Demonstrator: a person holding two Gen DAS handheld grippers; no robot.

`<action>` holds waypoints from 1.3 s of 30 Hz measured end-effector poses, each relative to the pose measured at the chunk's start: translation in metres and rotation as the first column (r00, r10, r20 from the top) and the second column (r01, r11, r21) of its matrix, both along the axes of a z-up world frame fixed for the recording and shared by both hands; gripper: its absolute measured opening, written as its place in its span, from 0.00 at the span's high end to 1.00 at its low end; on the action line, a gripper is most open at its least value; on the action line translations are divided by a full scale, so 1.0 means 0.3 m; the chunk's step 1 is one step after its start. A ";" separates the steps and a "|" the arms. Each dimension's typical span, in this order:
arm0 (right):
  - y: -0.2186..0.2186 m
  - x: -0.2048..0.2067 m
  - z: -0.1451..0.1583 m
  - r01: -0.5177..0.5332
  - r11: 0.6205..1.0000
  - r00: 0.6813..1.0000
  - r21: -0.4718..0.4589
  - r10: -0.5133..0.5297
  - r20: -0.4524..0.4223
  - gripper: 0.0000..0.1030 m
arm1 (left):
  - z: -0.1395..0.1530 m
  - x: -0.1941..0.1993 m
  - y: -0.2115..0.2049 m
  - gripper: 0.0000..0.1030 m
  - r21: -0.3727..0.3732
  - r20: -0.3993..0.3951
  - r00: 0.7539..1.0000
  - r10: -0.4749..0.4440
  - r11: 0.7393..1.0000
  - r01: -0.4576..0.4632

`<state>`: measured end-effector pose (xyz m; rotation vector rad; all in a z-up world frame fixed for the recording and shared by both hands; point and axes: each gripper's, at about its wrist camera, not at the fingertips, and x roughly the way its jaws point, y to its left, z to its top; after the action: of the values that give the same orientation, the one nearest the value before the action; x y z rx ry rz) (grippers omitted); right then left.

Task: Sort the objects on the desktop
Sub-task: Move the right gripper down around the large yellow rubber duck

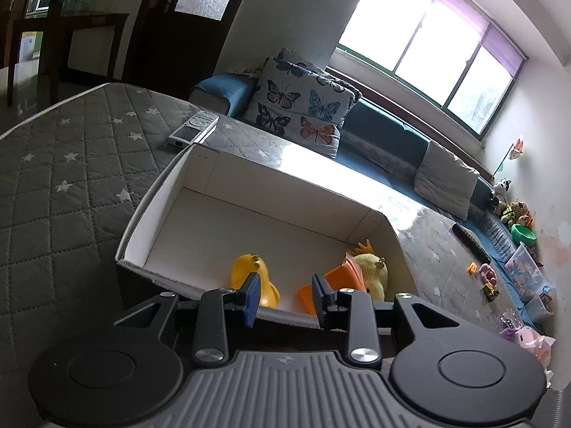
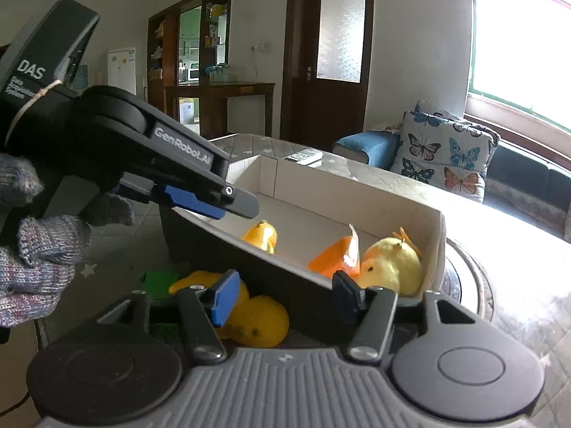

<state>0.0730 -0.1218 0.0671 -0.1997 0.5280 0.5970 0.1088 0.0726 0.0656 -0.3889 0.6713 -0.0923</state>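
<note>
An open white cardboard box point(image 1: 171, 185) stands on the quilted grey table. Inside lie a yellow plastic toy point(image 1: 255, 274), an orange packet point(image 1: 342, 278) and a yellow plush chick point(image 1: 373, 271). My left gripper point(image 1: 287, 301) is open and empty at the box's near wall. In the right wrist view the same box point(image 2: 433, 235) holds the yellow toy point(image 2: 262, 237), orange packet point(image 2: 330, 258) and chick point(image 2: 392, 265). My right gripper point(image 2: 285, 297) is open and empty, above yellow lemon-like objects point(image 2: 264, 322) outside the box. The left gripper point(image 2: 214, 203) hovers over the box's near edge.
A silver remote point(image 1: 192, 128) lies beyond the box. A black remote point(image 1: 471, 242) and small toys point(image 1: 487, 274) lie at the table's right. A green item point(image 2: 157, 280) lies beside the lemons. A sofa with a butterfly cushion point(image 1: 299, 103) stands behind.
</note>
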 end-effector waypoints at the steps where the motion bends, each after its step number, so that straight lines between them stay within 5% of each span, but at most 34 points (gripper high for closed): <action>1: -0.002 -0.005 -0.003 0.000 1.000 1.000 0.004 0.000 -0.004 0.43 | -0.002 -0.009 0.002 0.68 -0.002 0.000 1.000 0.002 1.000 -0.002; 14: 0.005 -0.060 -0.069 0.008 1.000 0.999 0.008 -0.007 -0.040 0.41 | -0.038 -0.114 0.047 0.68 0.009 -0.006 0.999 0.033 0.999 -0.033; 39: 0.073 -0.018 -0.137 -0.042 0.999 0.995 -0.017 0.041 -0.086 0.34 | -0.144 -0.093 0.062 0.67 -0.097 -0.106 0.994 -0.008 0.995 -0.002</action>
<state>0.0675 -0.0998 0.0259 -0.2035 0.6136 0.6434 0.0809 0.0911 0.0224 -0.4886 0.7742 -0.1078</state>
